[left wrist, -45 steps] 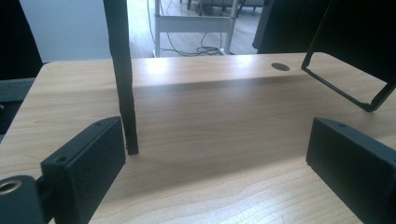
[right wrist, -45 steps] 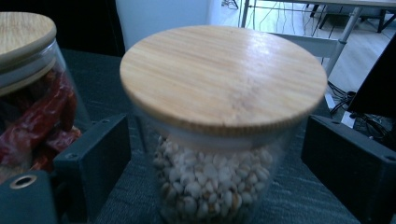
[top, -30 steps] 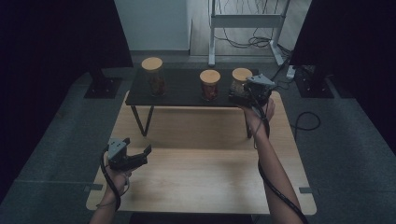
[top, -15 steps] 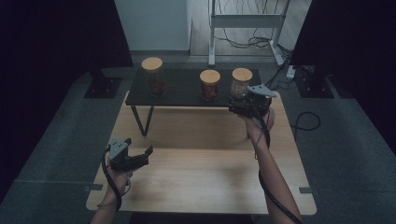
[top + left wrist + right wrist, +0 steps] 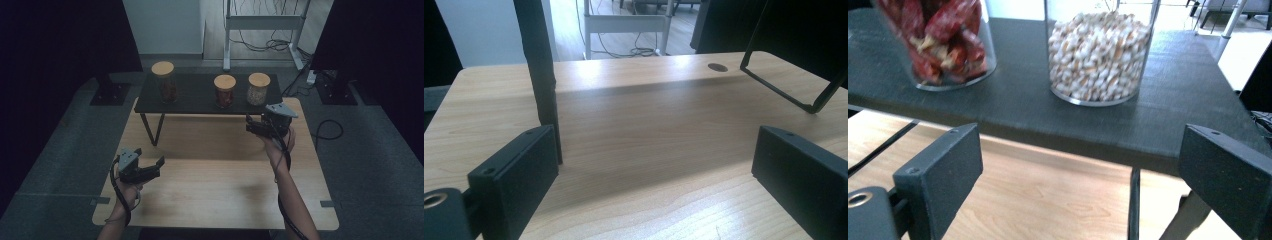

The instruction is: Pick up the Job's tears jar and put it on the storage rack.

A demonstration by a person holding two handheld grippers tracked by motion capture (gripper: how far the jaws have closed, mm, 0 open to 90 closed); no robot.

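Three glass jars with wooden lids stand on a low black shelf (image 5: 195, 100): a dark-filled jar (image 5: 164, 82) at the left, a jar of red chillies (image 5: 224, 91) in the middle, and a jar of pale beans (image 5: 259, 89) at the right. My right gripper (image 5: 251, 127) hovers open just in front of the shelf's right end, holding nothing. In the right gripper view the bean jar (image 5: 1098, 50) and the chilli jar (image 5: 943, 40) stand a short way beyond the open jaws. My left gripper (image 5: 156, 169) is open and low over the wooden table (image 5: 210, 200).
The shelf rests on thin black metal legs (image 5: 541, 75) with an angled frame (image 5: 794, 85) at its other end. Behind the table stand a white metal frame (image 5: 260, 22) with cables on the floor and dark stands at both sides.
My right gripper has drawn back from the bean jar toward the person, staying open. The left gripper has barely shifted.
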